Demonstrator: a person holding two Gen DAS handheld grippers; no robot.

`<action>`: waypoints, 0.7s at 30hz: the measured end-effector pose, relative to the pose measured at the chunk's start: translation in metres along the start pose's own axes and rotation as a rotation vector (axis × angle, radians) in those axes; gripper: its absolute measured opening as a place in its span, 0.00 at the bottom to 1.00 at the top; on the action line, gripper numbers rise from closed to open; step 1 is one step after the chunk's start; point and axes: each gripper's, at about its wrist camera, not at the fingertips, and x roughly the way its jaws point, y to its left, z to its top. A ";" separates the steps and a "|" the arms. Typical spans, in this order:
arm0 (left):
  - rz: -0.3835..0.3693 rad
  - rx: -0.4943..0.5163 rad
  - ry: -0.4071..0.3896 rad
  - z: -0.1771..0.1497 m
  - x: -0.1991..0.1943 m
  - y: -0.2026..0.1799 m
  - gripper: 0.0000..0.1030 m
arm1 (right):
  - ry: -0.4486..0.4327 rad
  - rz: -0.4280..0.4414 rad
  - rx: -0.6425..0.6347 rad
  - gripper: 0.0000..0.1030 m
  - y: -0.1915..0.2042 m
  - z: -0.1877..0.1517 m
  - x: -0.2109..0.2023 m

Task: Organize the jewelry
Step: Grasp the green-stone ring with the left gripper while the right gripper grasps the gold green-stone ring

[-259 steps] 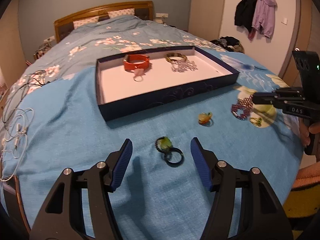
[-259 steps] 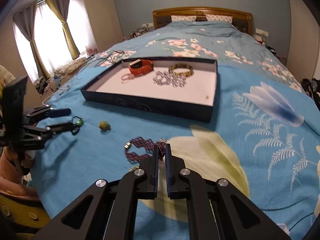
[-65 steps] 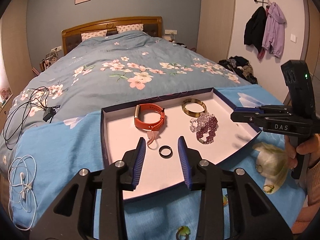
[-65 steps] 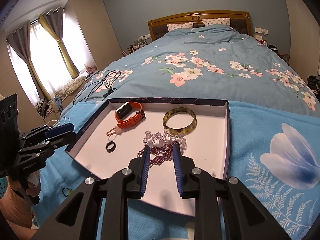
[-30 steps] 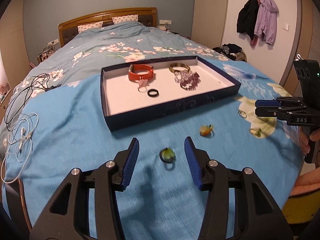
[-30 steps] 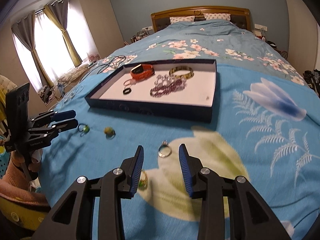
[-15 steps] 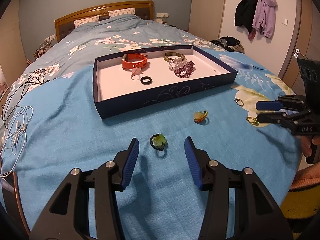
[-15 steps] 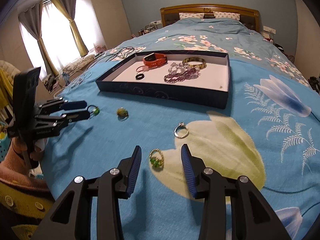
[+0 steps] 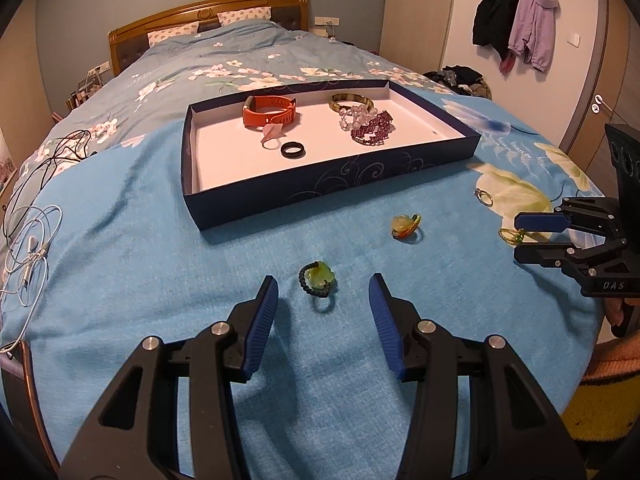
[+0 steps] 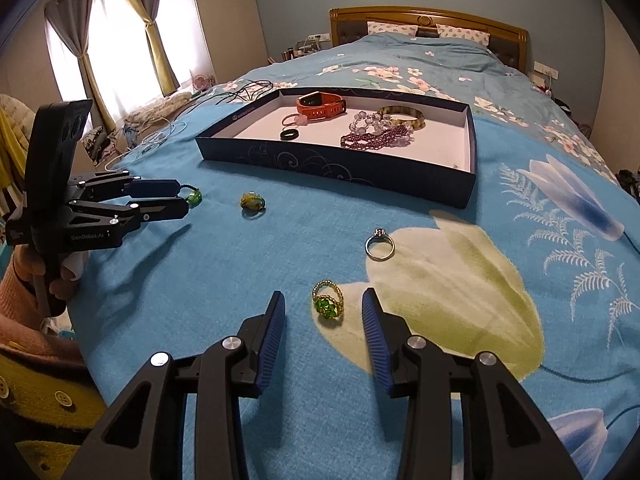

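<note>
Both pairs of jaws stand wide with nothing between the pads: the left gripper (image 9: pixel 323 312) hangs low over the blue bedspread (image 9: pixel 120 272) with a green-stone ring on a black beaded band (image 9: pixel 317 277) lying just ahead of its fingertips, in line with the gap, and the right gripper (image 10: pixel 322 322) frames a gold ring with a green stone (image 10: pixel 328 301) the same way, the ring resting on the cloth just in front of the pads. Compared with half a second ago, each ring sits closer to its jaws, as both grippers have eased forward and down; a second ago the right one was lined up nearer the silver ring. Four rings lie loose on the bedspread: those two, a yellow-stone ring (image 9: pixel 405 225) between the grippers, and a silver ring (image 10: pixel 379 243) on the pale flower print. The dark blue tray (image 9: pixel 328 184) holds five pieces: one orange watch band (image 9: pixel 269 111), one pink loop (image 9: pixel 272 134), one black ring (image 9: pixel 293 149), one amber bangle (image 9: pixel 351 100) and one purple bead bracelet (image 9: pixel 370 128) touching a cluster of clear beads.
</note>
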 end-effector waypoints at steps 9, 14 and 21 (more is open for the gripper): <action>-0.004 -0.004 0.023 0.002 0.006 0.000 0.41 | -0.007 -0.030 -0.011 0.31 0.002 0.001 0.003; 0.002 -0.002 0.034 0.004 0.011 -0.001 0.39 | -0.008 -0.045 -0.024 0.28 0.003 0.001 0.002; 0.008 -0.010 0.034 0.005 0.013 0.001 0.32 | -0.012 -0.045 -0.035 0.20 0.003 0.000 0.002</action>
